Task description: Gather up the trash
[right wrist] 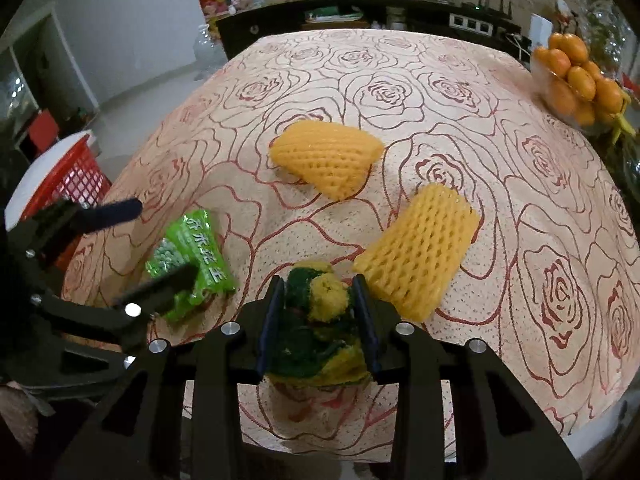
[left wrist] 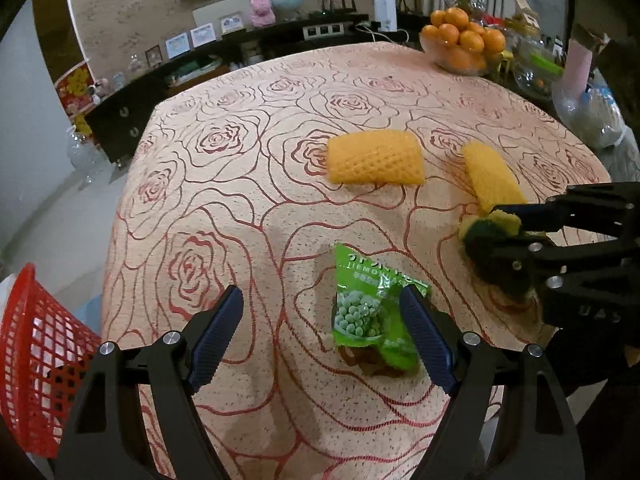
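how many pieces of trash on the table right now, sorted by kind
Yellow foam fruit nets: 2
Green snack packet: 1
Green-and-yellow sponge: 1, clamped in the right gripper
Total: 4

The left gripper is open around the packet, not gripping it.

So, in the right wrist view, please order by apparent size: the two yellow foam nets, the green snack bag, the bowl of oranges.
1. Nearer foam net
2. Farther foam net, close to the first, so unsure
3. Green snack bag, partly hidden by the left gripper
4. Bowl of oranges, far from the camera
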### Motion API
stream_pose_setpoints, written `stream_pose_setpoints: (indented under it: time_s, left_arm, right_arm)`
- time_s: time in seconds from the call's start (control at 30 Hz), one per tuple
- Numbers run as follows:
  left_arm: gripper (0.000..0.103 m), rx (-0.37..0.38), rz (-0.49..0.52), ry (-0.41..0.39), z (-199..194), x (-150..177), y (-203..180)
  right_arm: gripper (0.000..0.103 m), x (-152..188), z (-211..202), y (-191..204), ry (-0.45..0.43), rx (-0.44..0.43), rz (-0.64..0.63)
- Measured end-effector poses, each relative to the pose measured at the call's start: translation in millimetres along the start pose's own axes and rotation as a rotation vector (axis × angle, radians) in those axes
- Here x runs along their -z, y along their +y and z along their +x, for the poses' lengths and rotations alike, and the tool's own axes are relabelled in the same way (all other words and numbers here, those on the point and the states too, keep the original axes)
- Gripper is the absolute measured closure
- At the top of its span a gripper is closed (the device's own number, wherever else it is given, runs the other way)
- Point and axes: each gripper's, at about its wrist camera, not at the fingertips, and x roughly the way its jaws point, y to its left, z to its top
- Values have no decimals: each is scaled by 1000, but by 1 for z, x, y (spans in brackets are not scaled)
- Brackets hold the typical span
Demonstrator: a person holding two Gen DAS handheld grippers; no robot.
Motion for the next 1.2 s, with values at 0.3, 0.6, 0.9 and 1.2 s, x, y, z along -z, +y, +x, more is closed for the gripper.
stream_pose_setpoints:
  time_s: [0.3,0.6,0.9,1.2]
  left_arm:
    - [26,47,-24,-8,2,-3,-3]
    - [26,94,-33,-19,-1,-5,-7]
    - [38,93,-9,13,18,-7,-21]
    - [59,87,-107,4,15,-13,4]
  right_arm:
    - [45,-8,-20,-24,-75,-22,115]
    - [36,-10,-25,-46,-101,25,203]
    - [28,-10,-32,-65,-136,68,276]
    - [28,-9,-35,-74,-143,63,306]
